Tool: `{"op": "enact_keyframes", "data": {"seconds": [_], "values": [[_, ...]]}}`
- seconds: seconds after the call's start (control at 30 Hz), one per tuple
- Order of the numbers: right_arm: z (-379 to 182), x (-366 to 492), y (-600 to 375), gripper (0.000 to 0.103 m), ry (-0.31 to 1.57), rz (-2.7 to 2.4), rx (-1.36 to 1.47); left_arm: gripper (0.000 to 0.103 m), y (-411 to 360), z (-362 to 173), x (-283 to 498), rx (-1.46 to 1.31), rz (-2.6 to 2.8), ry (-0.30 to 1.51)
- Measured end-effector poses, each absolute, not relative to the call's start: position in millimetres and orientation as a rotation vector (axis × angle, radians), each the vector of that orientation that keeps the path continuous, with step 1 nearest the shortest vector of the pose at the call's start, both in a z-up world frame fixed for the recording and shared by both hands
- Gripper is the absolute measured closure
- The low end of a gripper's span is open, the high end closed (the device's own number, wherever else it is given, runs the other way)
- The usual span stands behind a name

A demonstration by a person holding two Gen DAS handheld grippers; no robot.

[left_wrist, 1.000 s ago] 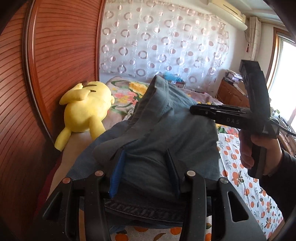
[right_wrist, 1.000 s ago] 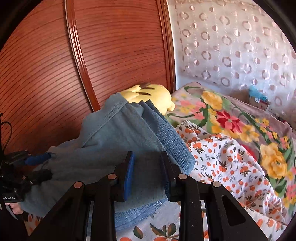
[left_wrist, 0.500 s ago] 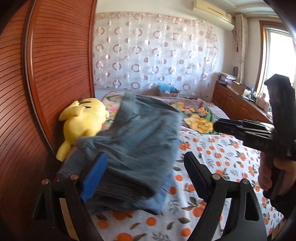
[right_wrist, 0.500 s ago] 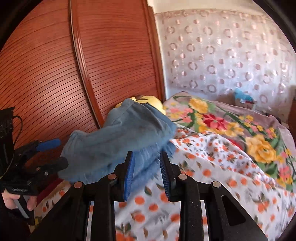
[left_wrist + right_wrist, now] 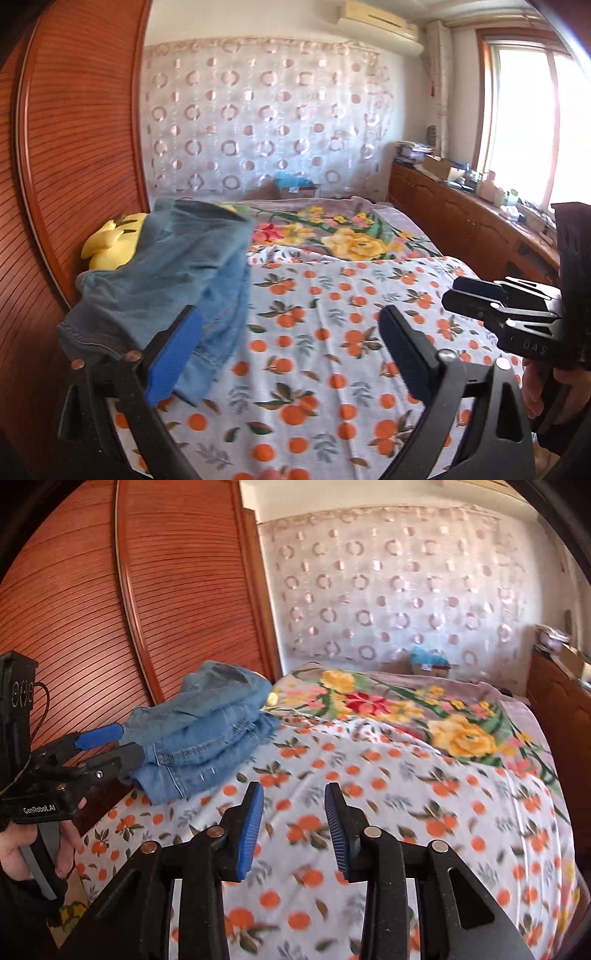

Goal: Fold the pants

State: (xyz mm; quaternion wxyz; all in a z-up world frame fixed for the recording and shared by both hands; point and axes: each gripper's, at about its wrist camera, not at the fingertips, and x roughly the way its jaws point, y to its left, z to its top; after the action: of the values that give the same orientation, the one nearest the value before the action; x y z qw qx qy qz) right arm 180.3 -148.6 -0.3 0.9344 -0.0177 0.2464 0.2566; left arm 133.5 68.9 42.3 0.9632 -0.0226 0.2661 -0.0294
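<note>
The folded pants (image 5: 166, 280) lie in a bundle on the left side of the bed (image 5: 332, 332), on the orange-print sheet (image 5: 369, 794) and close against the wooden headboard (image 5: 74, 166). A yellow plush toy (image 5: 110, 240) sits just behind them, partly hidden by the denim.

The left gripper (image 5: 291, 354) is opening and stands wide, with nothing between its jaws. In the left wrist view the pants lie to the left of it and a little farther away; the blue pad of its left finger overlaps the near edge of the bundle in the picture, but whether it touches the cloth cannot be told. In the right wrist view the left gripper (image 5: 110, 746) shows at the left edge, its tips right at the near left end of the pants.

The right gripper (image 5: 293, 830) is also opening, its jaws part way apart over bare sheet with nothing between them. The pants lie well to the left of it and farther away. A floral blanket (image 5: 424, 716) covers the far part of the bed, before a curtain (image 5: 266, 122) with a ring pattern.
</note>
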Motion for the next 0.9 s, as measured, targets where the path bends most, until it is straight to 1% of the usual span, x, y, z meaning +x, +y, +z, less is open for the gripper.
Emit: {"op": "enact_keyframes", "data": {"seconds": [0.17, 0.27, 0.5, 0.9], "values": [[-0.3, 149.3, -166.2, 0.045, 0.492, 0.444, -0.030, 0.000, 38.2, 45.0, 126.1, -0.025, -0.101, 0.539], [-0.2, 133.1, -170.3, 0.043, 0.492, 0.395, -0.019, 0.000, 23.4, 47.0, 120.1, -0.009, -0.124, 0.533], [9.9, 94.5, -170.7, 0.043, 0.492, 0.309, 0.017, 0.000, -0.6, 59.0, 93.7, 0.007, -0.131, 0.481], [23.4, 26.8, -159.9, 0.043, 0.431, 0.238, 0.027, 0.000, -19.8, 67.5, 57.2, 0.007, -0.154, 0.494]]}}
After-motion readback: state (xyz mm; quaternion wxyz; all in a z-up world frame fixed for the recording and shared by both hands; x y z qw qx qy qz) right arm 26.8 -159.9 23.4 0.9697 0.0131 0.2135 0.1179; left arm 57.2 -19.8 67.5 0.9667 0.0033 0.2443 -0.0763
